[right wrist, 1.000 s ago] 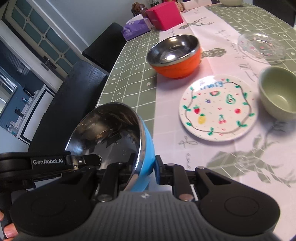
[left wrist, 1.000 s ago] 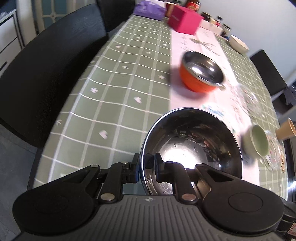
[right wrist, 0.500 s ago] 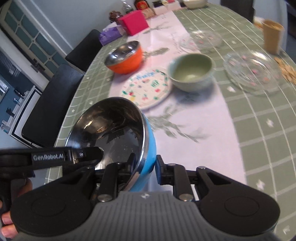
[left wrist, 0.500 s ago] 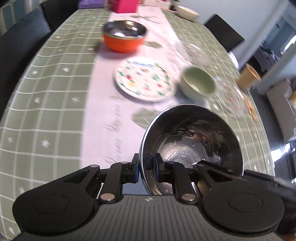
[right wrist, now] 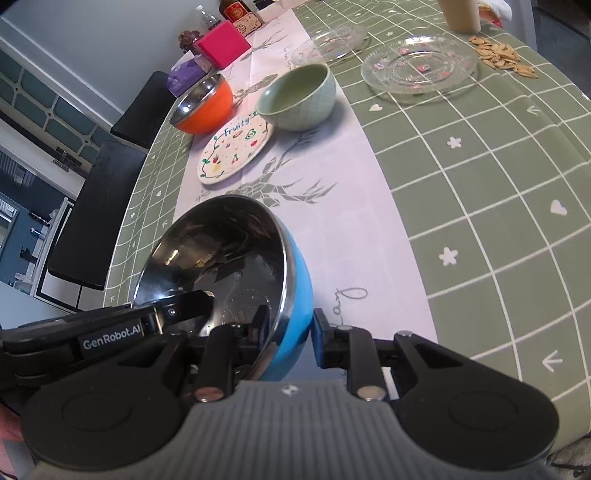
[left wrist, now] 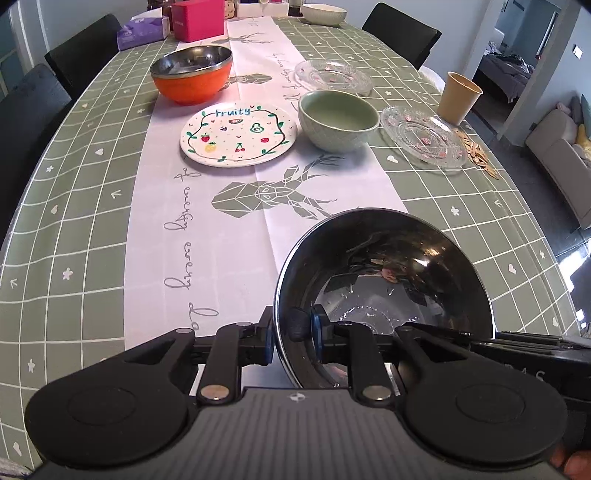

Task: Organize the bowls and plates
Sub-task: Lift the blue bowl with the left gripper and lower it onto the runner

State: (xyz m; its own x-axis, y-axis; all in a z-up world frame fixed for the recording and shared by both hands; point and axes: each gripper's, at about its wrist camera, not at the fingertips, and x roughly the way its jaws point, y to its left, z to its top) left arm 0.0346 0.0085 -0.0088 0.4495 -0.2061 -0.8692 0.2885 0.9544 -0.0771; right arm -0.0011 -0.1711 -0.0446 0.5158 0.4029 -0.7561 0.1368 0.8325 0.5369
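Between both my pairs of fingers [left wrist: 291, 328] [right wrist: 291, 328], the blue steel bowl's [right wrist: 295, 280] rim sits as they ease open.

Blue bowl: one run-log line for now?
blue bowl: tilted | left gripper: astride rim, jaws opening | right gripper: astride rim, jaws opening

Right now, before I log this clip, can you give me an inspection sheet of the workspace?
Surface: green checked tablecloth with a white runner.
Job's things: blue steel bowl, tilted, gripped at opposite rims; orange bowl, fruit plate, green bowl, near glass plate and far glass plate on the table; white bowl at the far end.
Clutter: paper cup, scattered seeds, pink box, purple tissue pack.
Grippers: left gripper on the bowl's rim, jaws opening; right gripper astride the opposite rim.
Cables: nothing seen.
Surroundings: black chairs, a sofa beyond the table.
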